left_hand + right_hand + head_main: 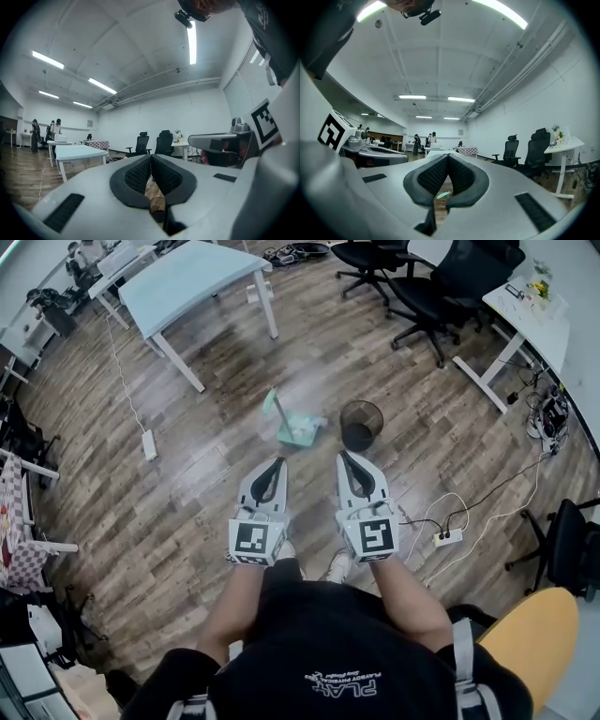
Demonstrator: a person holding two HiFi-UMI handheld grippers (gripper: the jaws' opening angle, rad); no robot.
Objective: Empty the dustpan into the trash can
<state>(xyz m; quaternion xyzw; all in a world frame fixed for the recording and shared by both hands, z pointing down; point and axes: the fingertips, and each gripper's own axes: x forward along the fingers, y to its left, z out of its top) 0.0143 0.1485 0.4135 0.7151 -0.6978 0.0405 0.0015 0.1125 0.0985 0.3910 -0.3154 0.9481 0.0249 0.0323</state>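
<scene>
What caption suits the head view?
Left gripper and right gripper, both shut and empty, held side by side short of the green dustpan and black trash can.

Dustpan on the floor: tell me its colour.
The dustpan is pale mint green, seen best in the head view.

This is an open-plan office. The floor (187, 456) is wood-look plank. On it stand a pale blue desk (192, 277) on white legs and a white desk (530, 315) along the right side, with black swivel chairs (459, 277) on wheeled bases between them. A power strip (448, 538) with loose white cables lies on the floor, not far from a black mesh trash can (361, 425). Overhead, long strip lights (192, 42) run along a white ceiling, blinds (246, 89) cover a window, and people (35, 133) stand at the far end of the long room.
</scene>
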